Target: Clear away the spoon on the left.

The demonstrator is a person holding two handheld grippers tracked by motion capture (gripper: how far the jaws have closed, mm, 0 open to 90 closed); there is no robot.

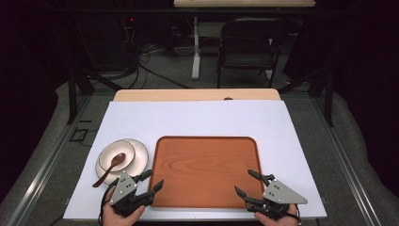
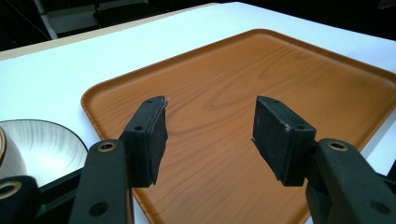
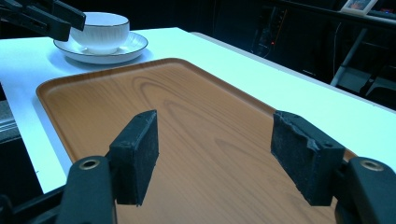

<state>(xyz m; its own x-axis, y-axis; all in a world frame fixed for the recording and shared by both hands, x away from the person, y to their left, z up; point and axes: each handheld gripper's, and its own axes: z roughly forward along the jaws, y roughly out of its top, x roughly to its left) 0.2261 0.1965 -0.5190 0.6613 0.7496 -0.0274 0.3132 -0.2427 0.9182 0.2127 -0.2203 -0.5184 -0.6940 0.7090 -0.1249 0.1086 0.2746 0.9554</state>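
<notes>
Left gripper [image 1: 151, 181]: fingers [image 2: 148, 135] spread apart, nothing between them, hovering over the near-left corner of the wooden tray [image 1: 205, 172]. Right gripper [image 1: 248, 182]: fingers [image 3: 137, 154] also wide apart and empty, over the tray's near-right corner, pointed in across the tray. Both grippers are held from below by the person's hands, left hand [image 1: 121, 214] and right hand [image 1: 276, 217], at the near edge of the bench [image 1: 197, 120]. The tray lies flat just ahead of both finger pairs, bare wood grain showing, sitting on the white sheet covering the bench. Just beside the left fingers, off the tray's left edge, is a white saucer [image 1: 139, 155] carrying a white bowl [image 1: 108, 155]; a brown spoon [image 1: 110, 167] leans in the bowl, handle sticking out toward the near-left. In the right gripper view the bowl and saucer sit beyond the tray's far corner, with the left gripper's fingers in front of them. A black folding chair [image 1: 248, 44] stands on the floor past the bench's far edge.
</notes>
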